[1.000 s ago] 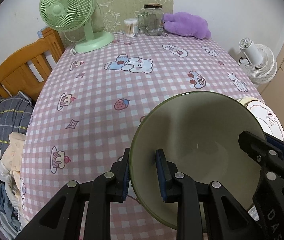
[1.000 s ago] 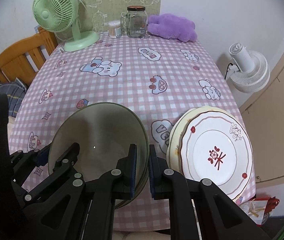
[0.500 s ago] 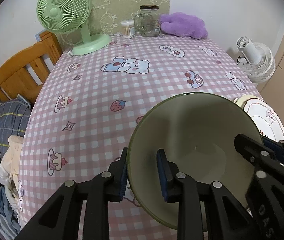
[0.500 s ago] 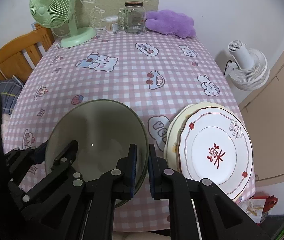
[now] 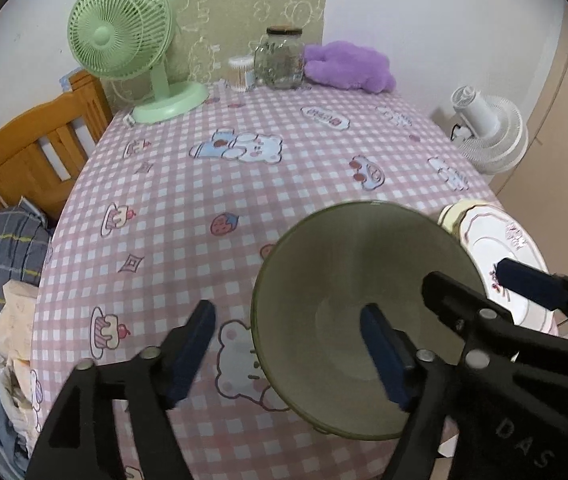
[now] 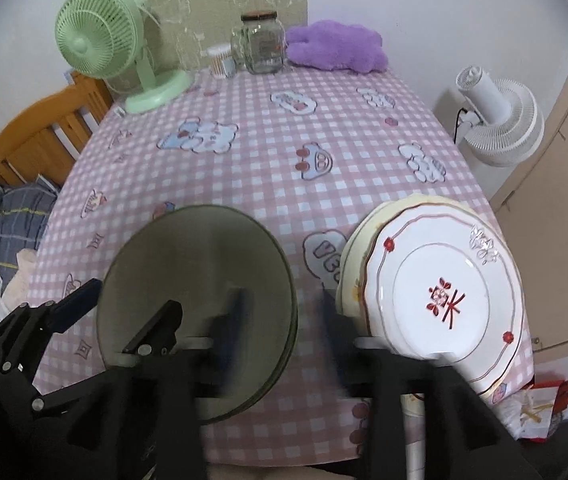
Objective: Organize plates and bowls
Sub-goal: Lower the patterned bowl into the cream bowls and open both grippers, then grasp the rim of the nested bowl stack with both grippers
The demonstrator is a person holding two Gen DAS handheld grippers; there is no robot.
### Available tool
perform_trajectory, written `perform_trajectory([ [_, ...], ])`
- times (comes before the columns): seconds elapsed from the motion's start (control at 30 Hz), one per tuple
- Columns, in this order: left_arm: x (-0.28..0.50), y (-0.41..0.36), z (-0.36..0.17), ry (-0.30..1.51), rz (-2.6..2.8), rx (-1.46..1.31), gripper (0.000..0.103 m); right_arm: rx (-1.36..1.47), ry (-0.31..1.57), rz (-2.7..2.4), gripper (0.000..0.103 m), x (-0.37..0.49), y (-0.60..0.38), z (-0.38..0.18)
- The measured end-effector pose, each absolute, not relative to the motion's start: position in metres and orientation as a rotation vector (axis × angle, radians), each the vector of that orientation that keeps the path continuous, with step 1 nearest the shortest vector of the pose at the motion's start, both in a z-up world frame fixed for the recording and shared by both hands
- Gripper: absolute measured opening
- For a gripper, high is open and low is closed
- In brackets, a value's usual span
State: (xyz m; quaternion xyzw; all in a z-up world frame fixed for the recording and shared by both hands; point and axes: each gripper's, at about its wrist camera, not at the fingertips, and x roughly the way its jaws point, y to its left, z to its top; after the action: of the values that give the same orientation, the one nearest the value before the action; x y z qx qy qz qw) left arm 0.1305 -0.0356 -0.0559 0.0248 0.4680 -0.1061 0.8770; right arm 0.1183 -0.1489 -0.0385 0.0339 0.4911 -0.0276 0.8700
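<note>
An olive-green bowl (image 5: 347,280) (image 6: 200,276) sits on the pink checked tablecloth (image 5: 212,200) near the front edge. My left gripper (image 5: 289,350) straddles the bowl's left rim. Its jaws are opening and the pads stand clear of the rim. My right gripper (image 6: 284,320) straddles the right rim, blurred, with its jaws also opening and no pad on the bowl. Each gripper shows in the other's view, the right gripper (image 5: 491,296) and the left gripper (image 6: 124,312). A stack of white plates (image 6: 443,292) (image 5: 495,248) with red trim lies just right of the bowl.
At the back stand a green fan (image 5: 124,40), a glass jar (image 5: 282,60), a cotton-swab tub (image 5: 240,73) and a purple plush (image 5: 347,66). A white fan (image 6: 499,120) stands beyond the right edge. A wooden frame (image 5: 32,152) and clothes (image 5: 0,248) are at the left.
Both grippers were shut on opposite rims of the bowl. Now both sets of jaws have spread apart and let go of it. The hands have hardly moved.
</note>
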Motion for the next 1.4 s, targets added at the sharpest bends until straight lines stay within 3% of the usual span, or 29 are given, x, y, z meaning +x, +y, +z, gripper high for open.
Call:
perform_trajectory([
  [0.2,0.132,-0.041,-0.057,0.986,-0.274,0.042,0.092,0.08,1.018,-0.087,0.072,0.118,-0.157,-0.033],
  [0.53,0.149,-0.031,-0.085,1.07,-0.284,-0.1,0.092,0.086,1.067,-0.071,0.072,0.131,-0.164,-0.048],
  [0.83,0.157,-0.03,-0.106,1.136,-0.302,-0.137,0.069,0.061,1.133,-0.058,0.072,0.147,-0.156,-0.065],
  [1.13,0.161,-0.031,-0.107,1.143,-0.349,-0.164,0.061,0.106,1.188,-0.03,0.071,0.158,-0.153,-0.081],
  [1.4,0.161,-0.037,-0.104,1.145,-0.334,-0.107,0.061,0.23,1.24,0.044,0.057,0.167,-0.16,-0.099],
])
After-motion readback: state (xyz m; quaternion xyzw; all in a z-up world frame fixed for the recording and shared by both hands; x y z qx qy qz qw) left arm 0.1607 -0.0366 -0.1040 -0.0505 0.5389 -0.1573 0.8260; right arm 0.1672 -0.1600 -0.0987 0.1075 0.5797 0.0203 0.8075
